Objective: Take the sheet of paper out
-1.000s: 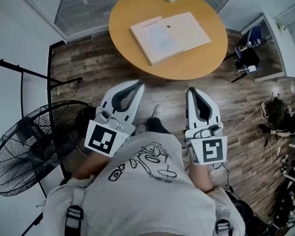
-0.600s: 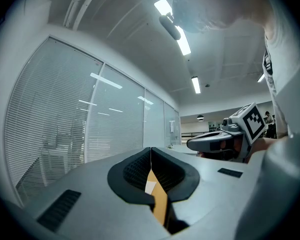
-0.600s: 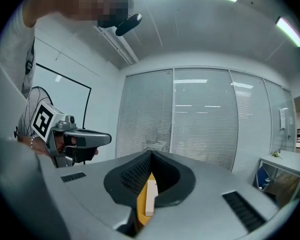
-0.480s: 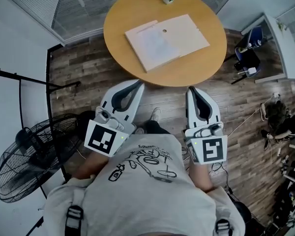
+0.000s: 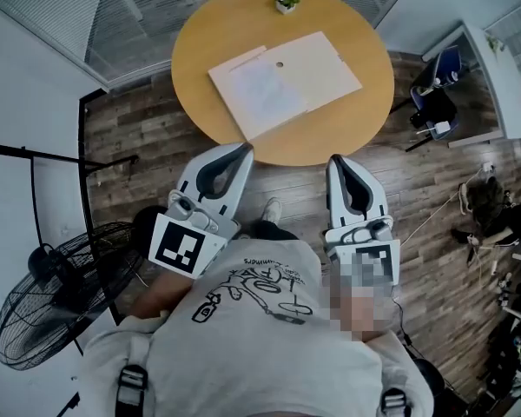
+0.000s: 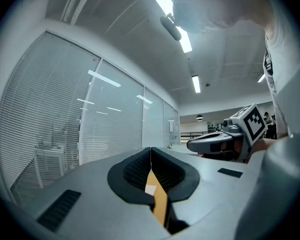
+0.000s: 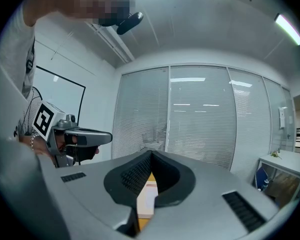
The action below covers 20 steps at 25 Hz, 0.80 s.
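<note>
Sheet of paper (image 5: 262, 89) nearer than before; left tongs (image 5: 243, 149), right tongs (image 5: 337, 160) clenched, empty.

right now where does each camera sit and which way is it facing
Head view: on the person's head, looking steeply down at the round table and cream folder; shows left gripper, right gripper, shirt.
Left gripper view: on the left gripper, looking level along its shut jaws toward blinds.
Right gripper view: likewise on the right gripper.
Shared: each gripper view shows the other gripper.
</note>
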{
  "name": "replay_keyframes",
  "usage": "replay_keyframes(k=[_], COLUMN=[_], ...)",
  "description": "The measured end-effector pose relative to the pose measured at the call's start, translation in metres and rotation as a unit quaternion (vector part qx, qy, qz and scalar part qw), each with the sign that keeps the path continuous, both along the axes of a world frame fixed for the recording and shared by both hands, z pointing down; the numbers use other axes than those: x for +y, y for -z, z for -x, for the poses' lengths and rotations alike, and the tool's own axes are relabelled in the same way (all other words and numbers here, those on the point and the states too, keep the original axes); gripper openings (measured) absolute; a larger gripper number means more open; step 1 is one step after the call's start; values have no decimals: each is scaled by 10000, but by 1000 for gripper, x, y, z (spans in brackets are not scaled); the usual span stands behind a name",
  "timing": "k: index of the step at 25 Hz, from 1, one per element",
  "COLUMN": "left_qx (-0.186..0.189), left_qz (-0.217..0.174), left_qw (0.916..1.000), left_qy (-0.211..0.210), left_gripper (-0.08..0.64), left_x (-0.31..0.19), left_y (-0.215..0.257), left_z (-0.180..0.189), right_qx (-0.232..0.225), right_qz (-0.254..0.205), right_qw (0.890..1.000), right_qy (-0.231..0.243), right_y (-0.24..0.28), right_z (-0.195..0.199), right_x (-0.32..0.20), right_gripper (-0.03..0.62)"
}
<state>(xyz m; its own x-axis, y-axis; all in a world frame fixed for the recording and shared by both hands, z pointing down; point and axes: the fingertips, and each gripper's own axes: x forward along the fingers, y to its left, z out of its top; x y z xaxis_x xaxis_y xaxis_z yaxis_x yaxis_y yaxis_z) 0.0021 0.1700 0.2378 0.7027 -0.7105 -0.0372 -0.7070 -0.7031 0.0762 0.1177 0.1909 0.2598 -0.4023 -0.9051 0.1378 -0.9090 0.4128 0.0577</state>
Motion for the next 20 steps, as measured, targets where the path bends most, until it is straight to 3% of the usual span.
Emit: replay_keyframes(k=[9, 20], left_qx=[-23, -441], left_qz=[14, 98], left_qw=[10000, 9989], left_qy=[-22, -105], left_gripper=[21, 20], left_x=[-27, -50], left_y=[-1, -12], left_z=[-34, -73], right_qx=[-11, -29], right_qz=[-18, -31], right_qw=[10000, 10000], right_qy=[-16, 4], right_y=[0, 0], right_z=[-33, -73], right_x=[-26, -51], right_gripper=[8, 8])
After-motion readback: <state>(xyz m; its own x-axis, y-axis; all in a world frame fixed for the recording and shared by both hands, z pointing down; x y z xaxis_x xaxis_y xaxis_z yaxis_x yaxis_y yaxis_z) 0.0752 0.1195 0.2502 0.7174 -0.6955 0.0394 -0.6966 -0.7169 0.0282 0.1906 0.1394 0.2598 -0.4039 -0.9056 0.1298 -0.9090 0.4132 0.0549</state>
